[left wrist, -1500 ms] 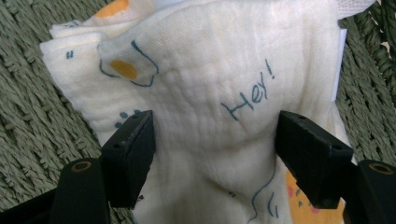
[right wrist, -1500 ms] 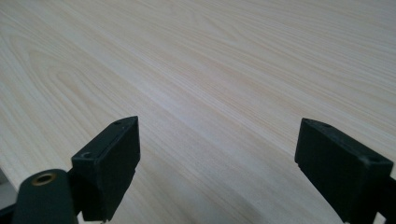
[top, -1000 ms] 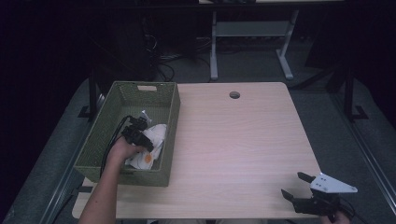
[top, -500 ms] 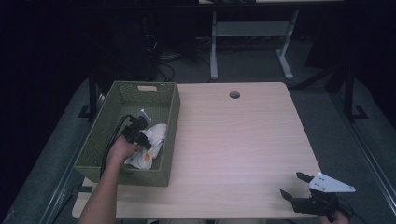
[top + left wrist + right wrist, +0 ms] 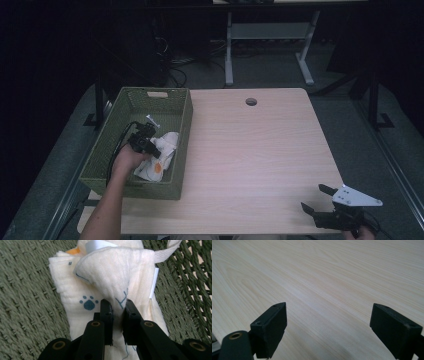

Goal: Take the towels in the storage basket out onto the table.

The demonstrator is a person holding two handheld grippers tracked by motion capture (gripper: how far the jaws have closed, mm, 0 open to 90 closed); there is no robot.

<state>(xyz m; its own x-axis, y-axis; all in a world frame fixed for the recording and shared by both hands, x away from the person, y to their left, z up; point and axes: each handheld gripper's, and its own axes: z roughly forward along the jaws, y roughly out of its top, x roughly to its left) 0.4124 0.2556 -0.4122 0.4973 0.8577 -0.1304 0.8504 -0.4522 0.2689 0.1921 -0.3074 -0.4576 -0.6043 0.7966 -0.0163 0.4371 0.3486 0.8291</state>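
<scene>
Cloth, cream-coloured and folded, lies on the floor of the green woven basket at the left side of the worktop. In the left gripper view it carries a blue paw print and some blue line drawing, an orange patch shows at its far end, and a beige strap curves off toward the basket wall. One flap of the cloth is lifted and folded over the rest.

Down in the basket, the left gripper has its fingers drawn narrow, pinching a fold of the cloth between them; the fabric bunches up right at the tips. From the high view the person's left hand reaches over the near wall of the basket, with the gripper's black cable looping back beside the forearm, and the cloth sits against the basket's right-hand wall.

Well apart from all this, the right gripper hovers at the near right corner of the worktop, its grey three-cornered plate on top. Its fingers stand wide, with nothing but bare pale wood grain between them. A small round hole marks the far part of the worktop.
</scene>
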